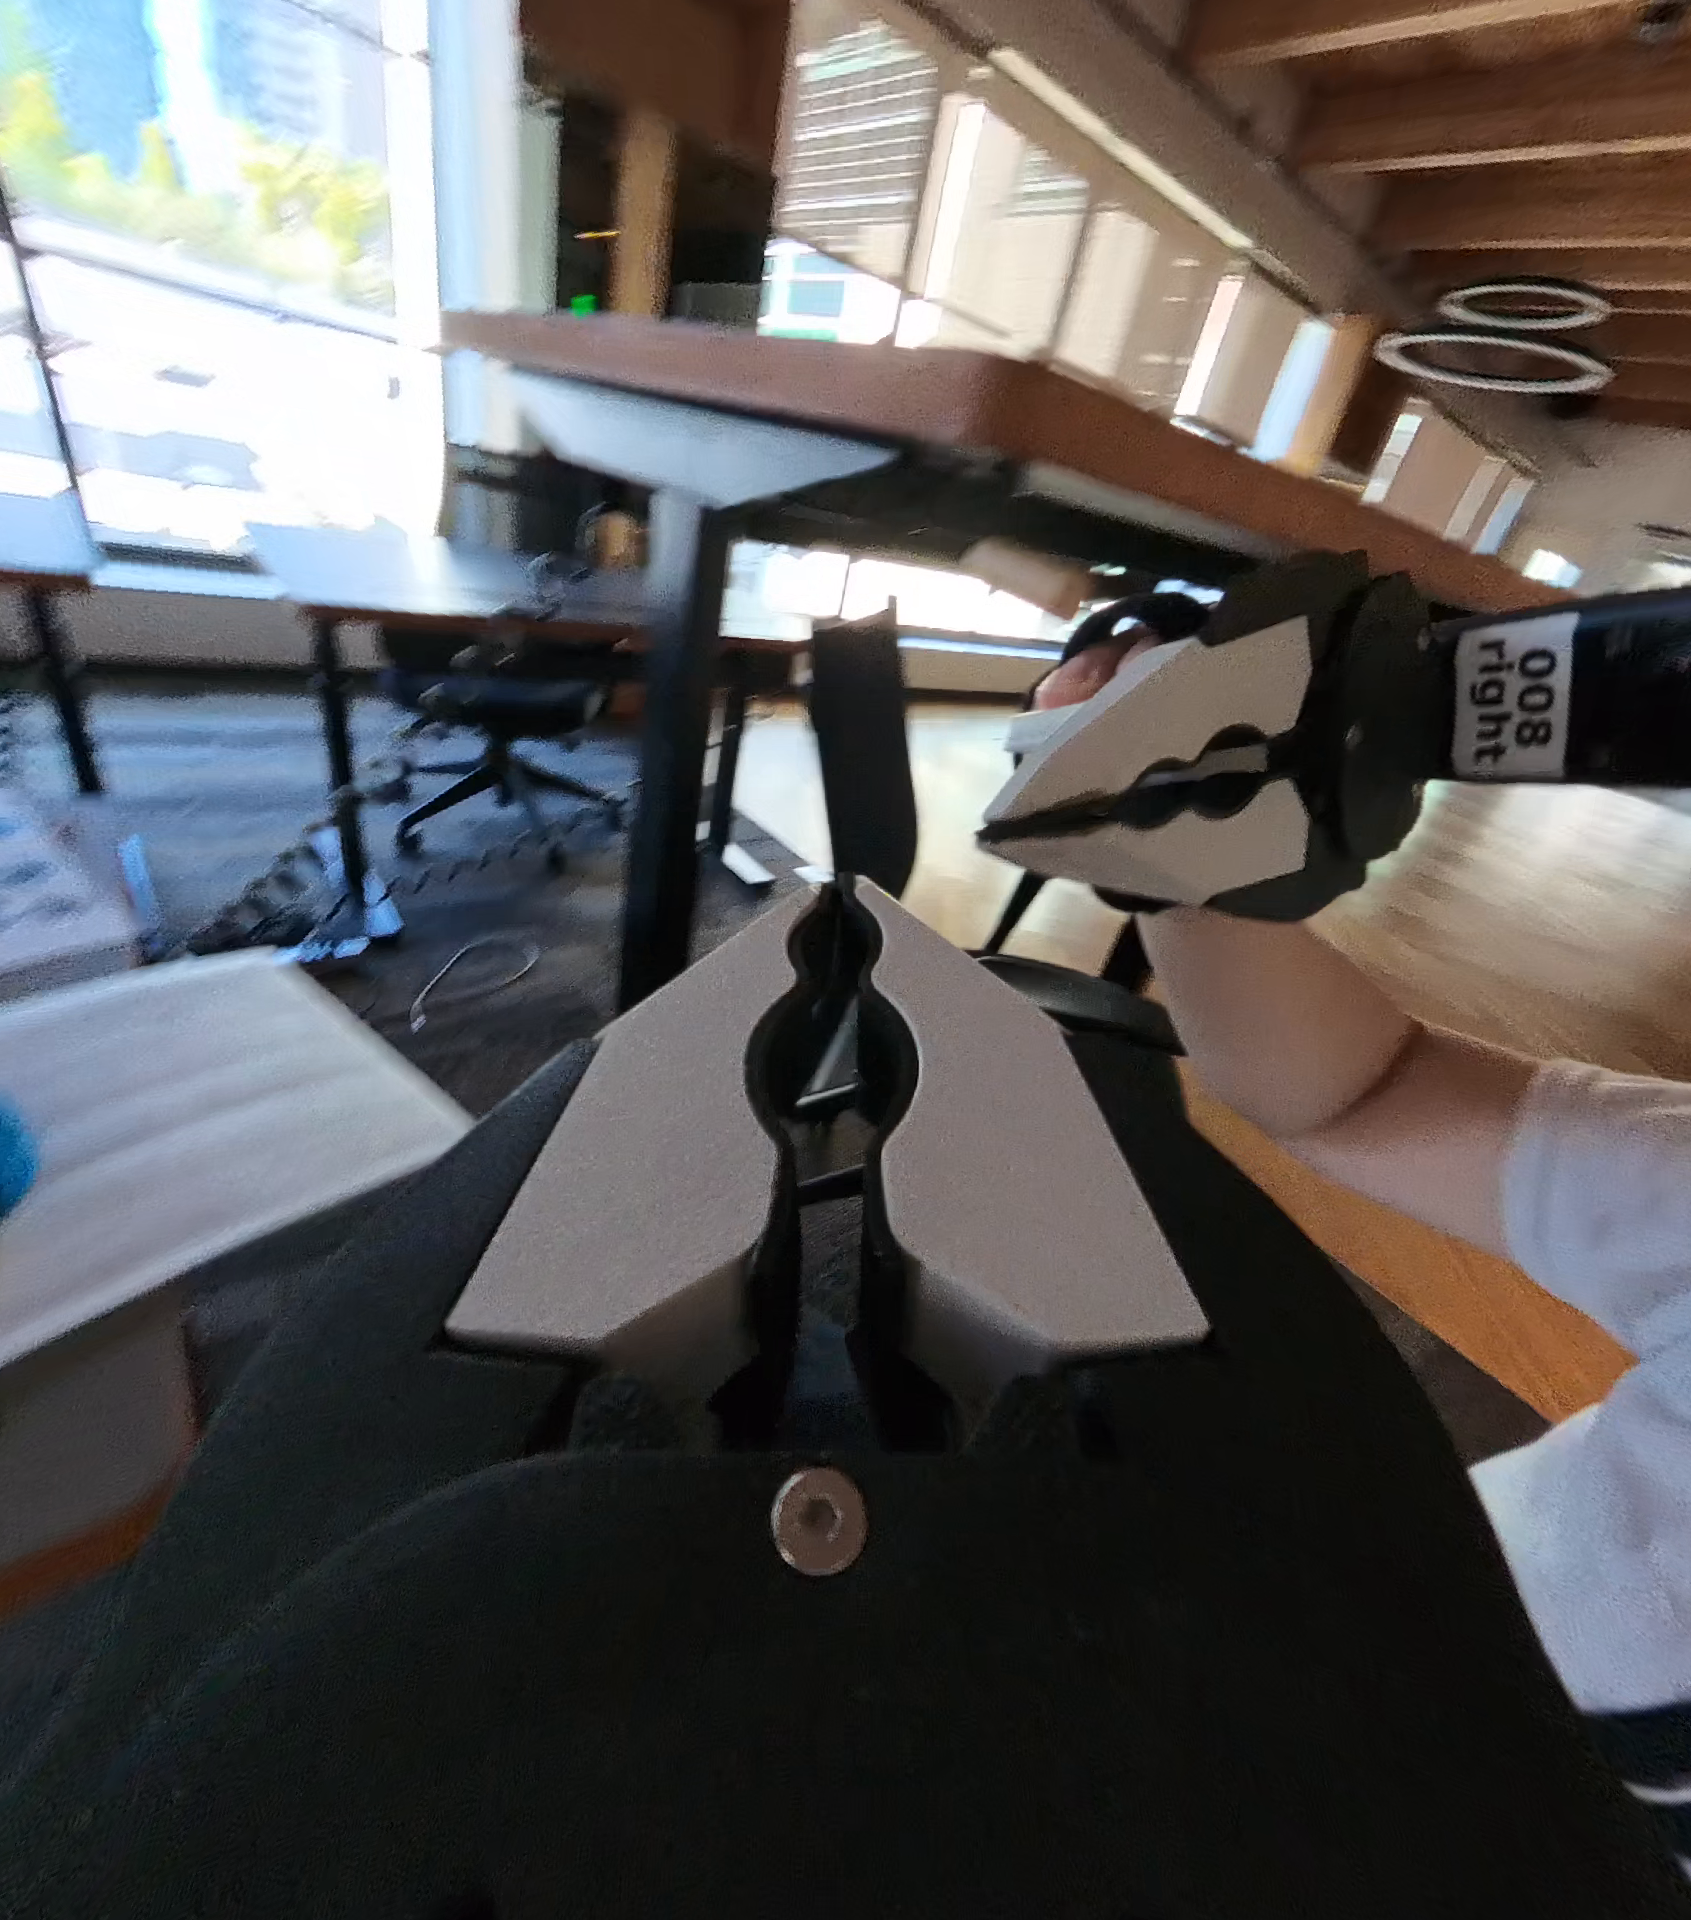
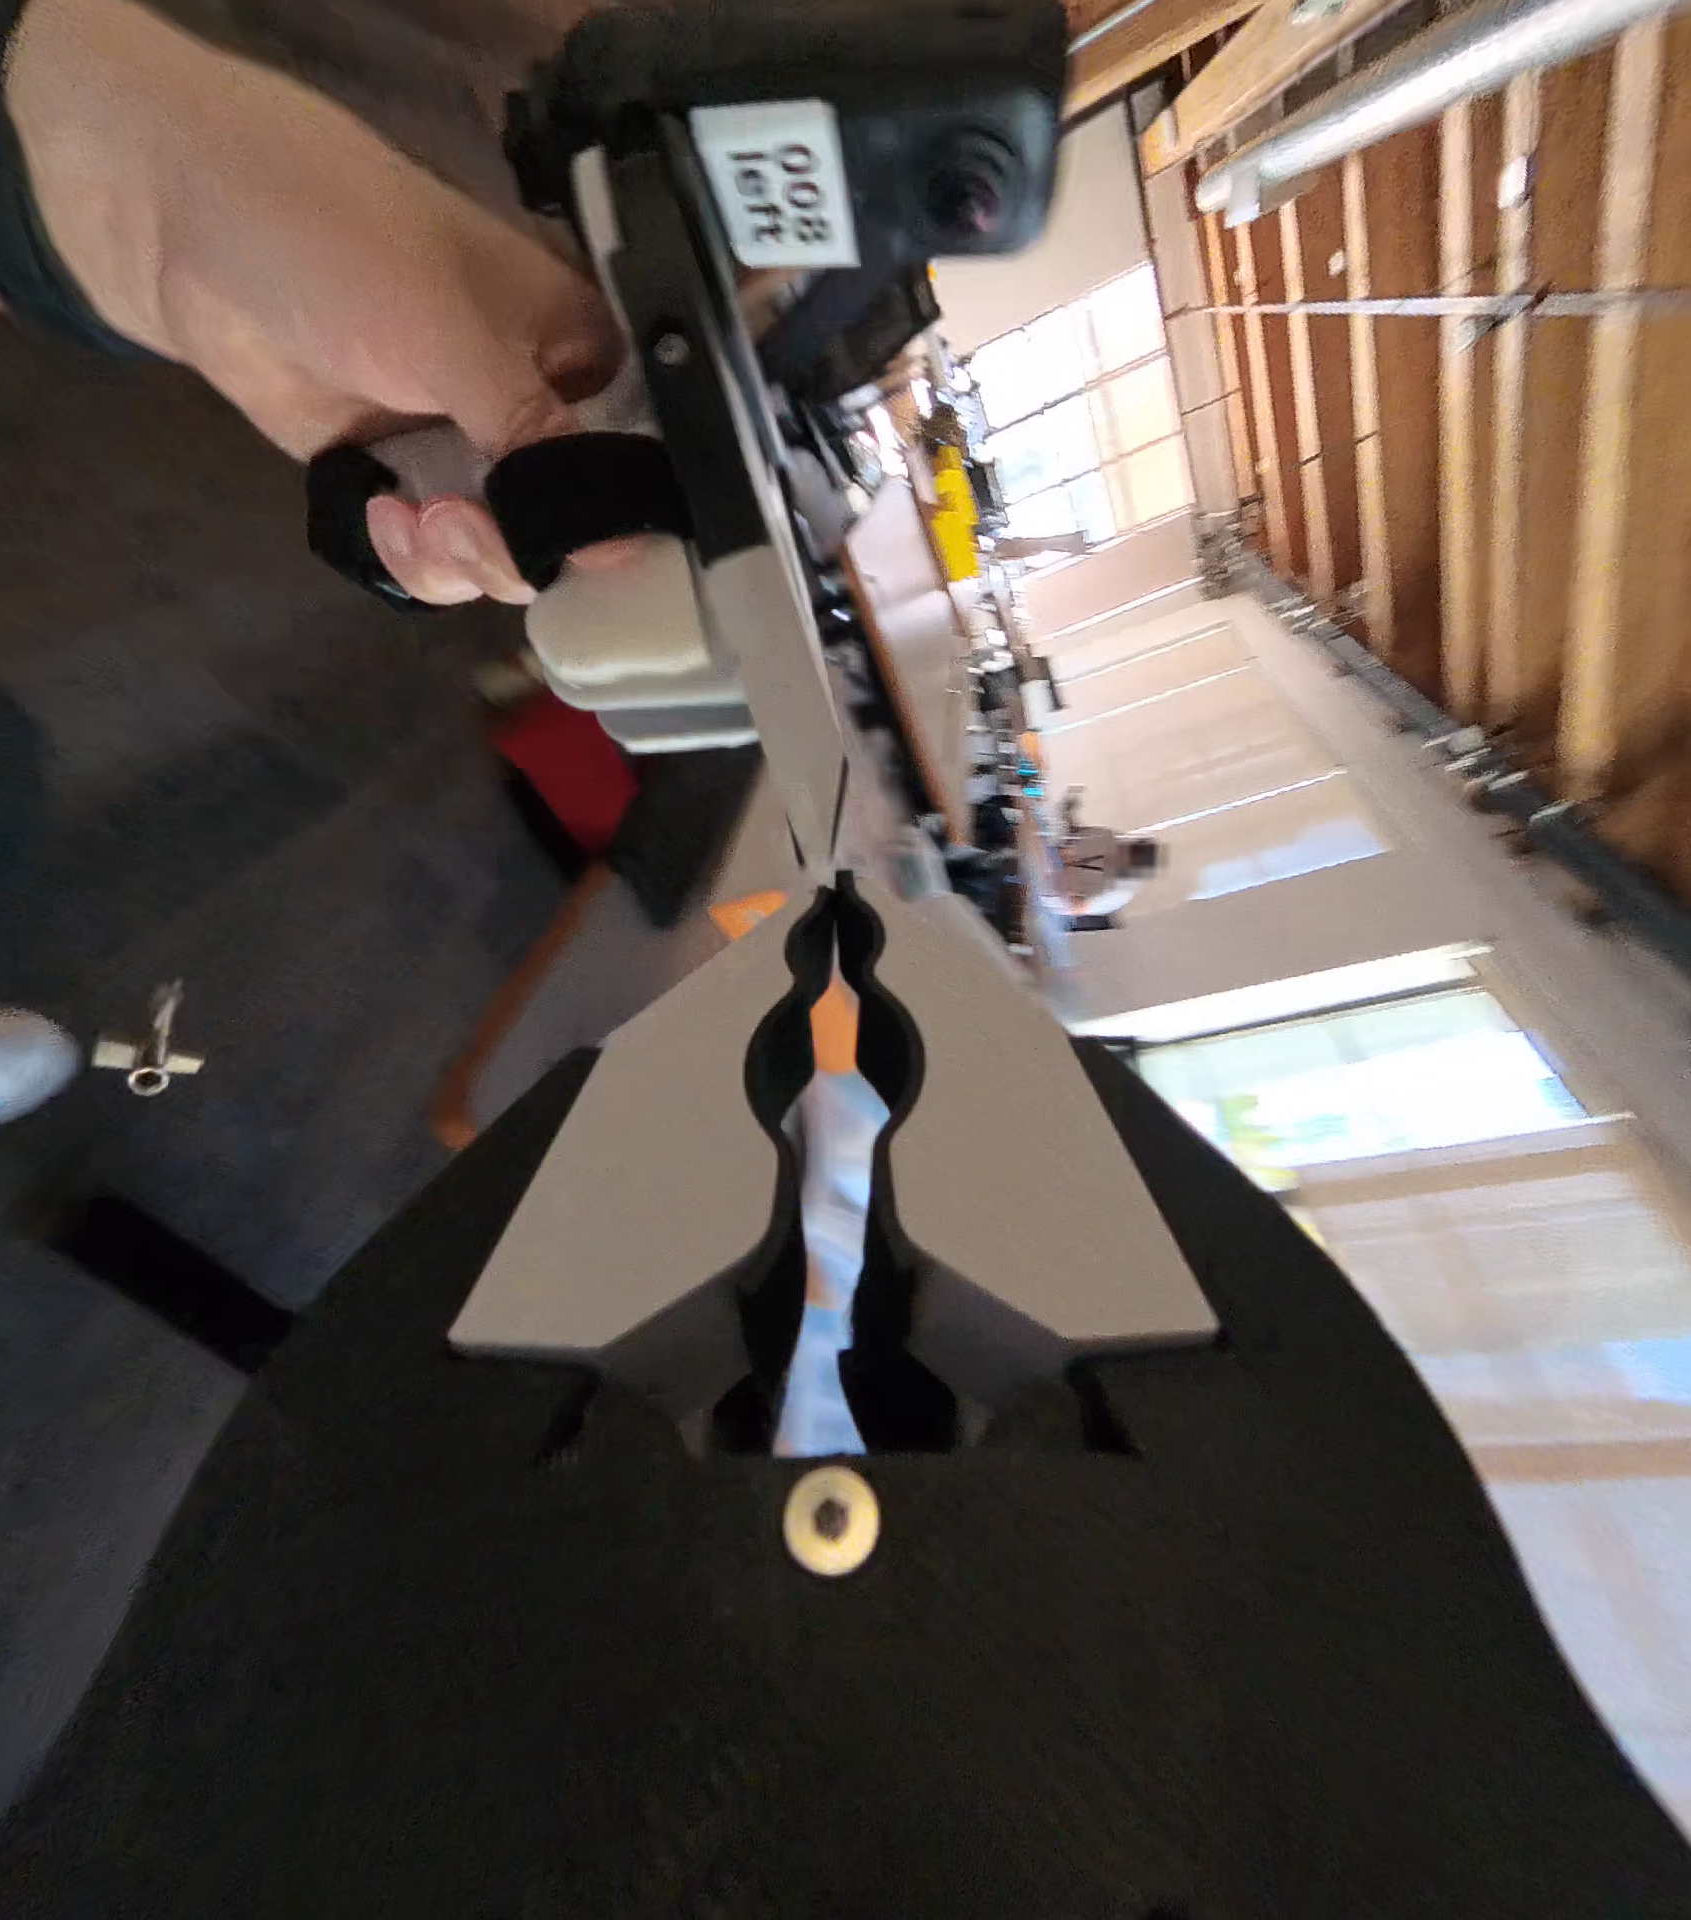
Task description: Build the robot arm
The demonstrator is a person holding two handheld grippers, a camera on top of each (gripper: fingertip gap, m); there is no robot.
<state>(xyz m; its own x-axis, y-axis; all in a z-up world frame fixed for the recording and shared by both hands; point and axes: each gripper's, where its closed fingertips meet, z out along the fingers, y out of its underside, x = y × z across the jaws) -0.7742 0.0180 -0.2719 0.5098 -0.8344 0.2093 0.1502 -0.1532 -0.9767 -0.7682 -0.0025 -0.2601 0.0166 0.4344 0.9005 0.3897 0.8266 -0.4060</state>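
Both the left gripper (image 1: 843, 883) and the right gripper (image 2: 836, 883) hover in mid-air with jaws pressed together, pinching nothing, tips near enough that a careless swing could knock them together.

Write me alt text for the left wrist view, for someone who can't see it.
The left gripper points into an office, its grey fingers closed together with nothing between them. To its right a person's hand holds the right gripper, also shut, sideways in the air. Beyond stand wooden desks and a black office chair.
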